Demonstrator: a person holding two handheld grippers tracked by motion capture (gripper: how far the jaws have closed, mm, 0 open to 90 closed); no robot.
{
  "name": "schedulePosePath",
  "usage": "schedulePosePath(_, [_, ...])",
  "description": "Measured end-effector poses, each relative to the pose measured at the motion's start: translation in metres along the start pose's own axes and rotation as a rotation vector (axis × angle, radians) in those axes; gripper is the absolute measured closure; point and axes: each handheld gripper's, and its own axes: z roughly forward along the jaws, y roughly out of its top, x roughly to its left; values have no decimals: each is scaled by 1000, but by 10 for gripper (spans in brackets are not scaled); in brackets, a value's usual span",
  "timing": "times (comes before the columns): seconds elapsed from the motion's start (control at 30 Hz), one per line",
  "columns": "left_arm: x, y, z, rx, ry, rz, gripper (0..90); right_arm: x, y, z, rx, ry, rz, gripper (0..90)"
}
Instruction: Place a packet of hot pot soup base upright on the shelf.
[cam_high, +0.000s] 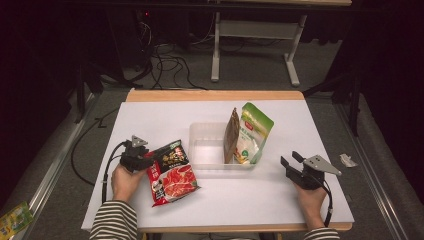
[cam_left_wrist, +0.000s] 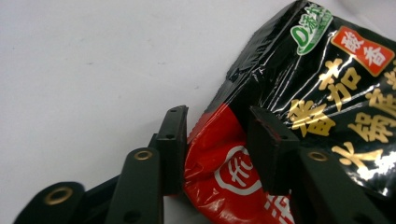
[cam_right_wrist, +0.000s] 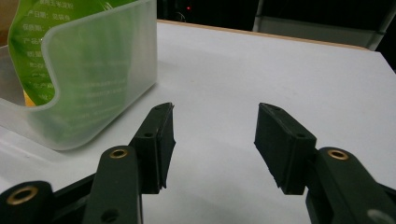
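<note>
The left gripper (cam_left_wrist: 212, 140) is clamped on the corner of the red-and-black packet (cam_high: 171, 172), lying at 9 o'clock of the clear bin (cam_high: 210, 165). The right gripper (cam_right_wrist: 212, 140) rests with its claw apart and empty. 2 pouches (cam_high: 248, 134) already stand in the bin; 1 remains.

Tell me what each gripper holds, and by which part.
The left gripper pinches the red and black packet at its left edge; the right gripper is open, holding nothing.
</note>
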Motion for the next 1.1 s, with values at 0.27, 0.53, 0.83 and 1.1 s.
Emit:
schedulePosePath(0.27, [1, -3, -11, 40, -17, 22, 727, 0, 0, 0, 1, 0, 0, 472])
schedulePosePath(0.53, [6, -4, -6, 15, -52, 0, 690, 0, 0, 1, 4, 4, 1, 472])
schedulePosePath(0.83, [13, -6, 3, -16, -141, -61, 645, 0, 0, 1, 6, 3, -3, 472])
schedulePosePath(1.1, [9, -5, 2, -7, -173, -35, 820, 0, 0, 1, 6, 2, -4, 470])
